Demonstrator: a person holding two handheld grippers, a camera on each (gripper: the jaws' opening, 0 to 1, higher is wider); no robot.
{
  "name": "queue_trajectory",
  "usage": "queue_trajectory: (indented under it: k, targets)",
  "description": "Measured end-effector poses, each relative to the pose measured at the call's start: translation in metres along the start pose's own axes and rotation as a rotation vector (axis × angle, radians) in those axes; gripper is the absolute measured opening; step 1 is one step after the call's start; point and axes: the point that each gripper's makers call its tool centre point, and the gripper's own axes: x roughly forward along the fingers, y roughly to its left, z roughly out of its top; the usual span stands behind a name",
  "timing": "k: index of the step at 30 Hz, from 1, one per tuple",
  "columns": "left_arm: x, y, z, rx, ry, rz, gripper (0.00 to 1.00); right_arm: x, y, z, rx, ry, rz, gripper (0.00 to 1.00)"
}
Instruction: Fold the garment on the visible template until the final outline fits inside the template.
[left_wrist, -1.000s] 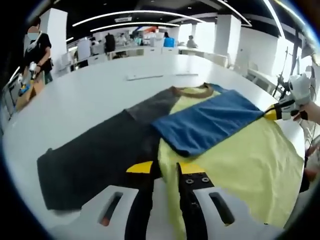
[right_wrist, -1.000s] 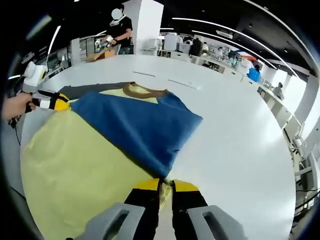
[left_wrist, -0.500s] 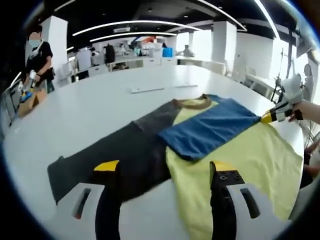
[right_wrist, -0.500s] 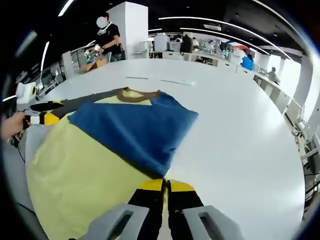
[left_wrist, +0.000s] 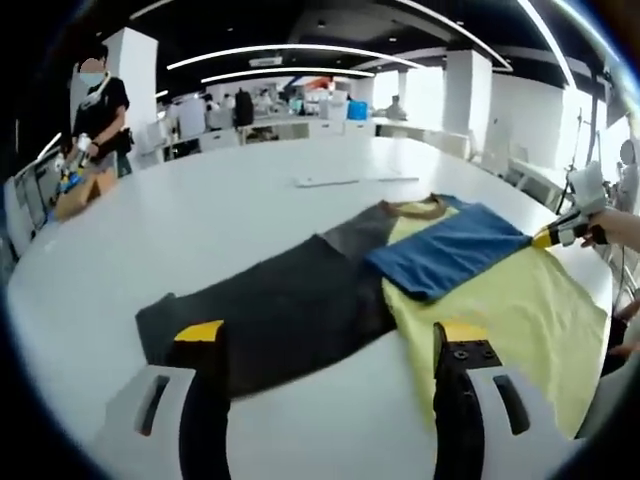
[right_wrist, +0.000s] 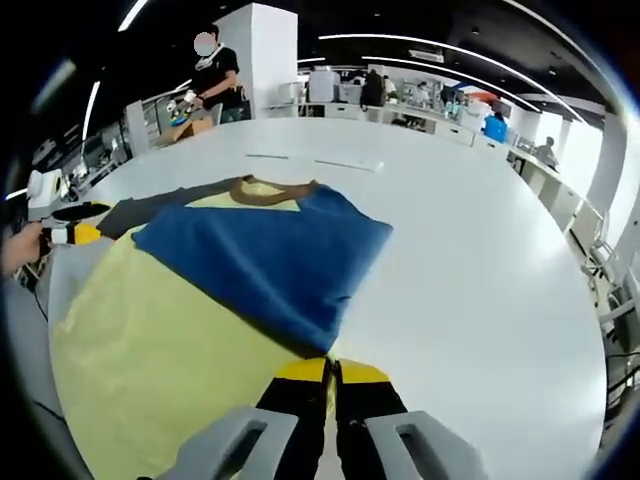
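White and wide, the round counter (left_wrist: 200, 215) carries the yellow, blue and grey colour-block T-shirt (left_wrist: 430, 270) at centre frame. My left gripper (left_wrist: 325, 345) hangs with jaws wide, nothing held, the grey sleeve just ahead. My right gripper (right_wrist: 327, 372) pinches the shirt's yellow edge at lower centre, nearer the fold.

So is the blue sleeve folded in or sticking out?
Folded in. The blue sleeve lies flat across the shirt's yellow body, below the brown collar, with the right gripper shut on the shirt's edge.
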Motion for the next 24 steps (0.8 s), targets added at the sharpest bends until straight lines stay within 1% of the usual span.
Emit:
queue_trajectory:
  k: [3, 5, 6, 9, 12, 14, 15, 19, 20, 21, 22, 23, 24]
  targets:
    - [-0.002, 0.004, -0.001, 0.002, 0.002, 0.008, 0.82, 0.0, 0.001, 0.0, -0.008, -0.006, 0.011, 0.0]
    - [-0.004, 0.009, -0.002, -0.003, 0.005, 0.021, 0.84, -0.001, 0.001, 0.002, 0.006, -0.017, 0.011, 0.0]
    - [-0.005, 0.011, -0.001, -0.004, 0.002, 0.026, 0.84, -0.002, 0.002, 0.007, 0.019, -0.04, 0.017, 0.01]
    - [-0.008, 0.016, 0.0, -0.01, -0.001, 0.037, 0.86, -0.006, 0.003, 0.015, 0.03, -0.074, 0.028, 0.14]
    - [-0.011, 0.021, 0.001, -0.021, -0.006, 0.044, 0.87, -0.012, 0.009, 0.025, 0.026, -0.114, 0.059, 0.26]
    - [-0.014, 0.026, 0.003, -0.03, -0.021, 0.067, 0.89, -0.017, 0.017, 0.031, 0.031, -0.13, 0.098, 0.32]
    - [-0.015, 0.029, 0.002, -0.032, -0.024, 0.07, 0.9, -0.021, 0.022, 0.035, 0.031, -0.14, 0.116, 0.37]
    - [-0.02, 0.04, -0.003, -0.043, -0.009, 0.097, 0.92, -0.034, 0.038, 0.044, 0.024, -0.167, 0.185, 0.58]
    - [-0.021, 0.042, -0.003, -0.043, -0.009, 0.1, 0.92, -0.037, 0.043, 0.047, 0.006, -0.179, 0.208, 0.62]
    - [-0.022, 0.044, -0.004, -0.042, -0.01, 0.104, 0.92, -0.039, 0.045, 0.048, -0.009, -0.183, 0.213, 0.69]
    - [-0.023, 0.049, -0.007, -0.042, 0.002, 0.117, 0.92, -0.043, 0.049, 0.05, -0.032, -0.191, 0.224, 0.73]
    - [-0.024, 0.052, -0.01, -0.043, 0.013, 0.124, 0.92, -0.046, 0.051, 0.052, -0.031, -0.199, 0.235, 0.77]
    - [-0.024, 0.053, -0.011, -0.043, 0.016, 0.126, 0.92, -0.051, 0.057, 0.055, -0.032, -0.209, 0.263, 0.82]
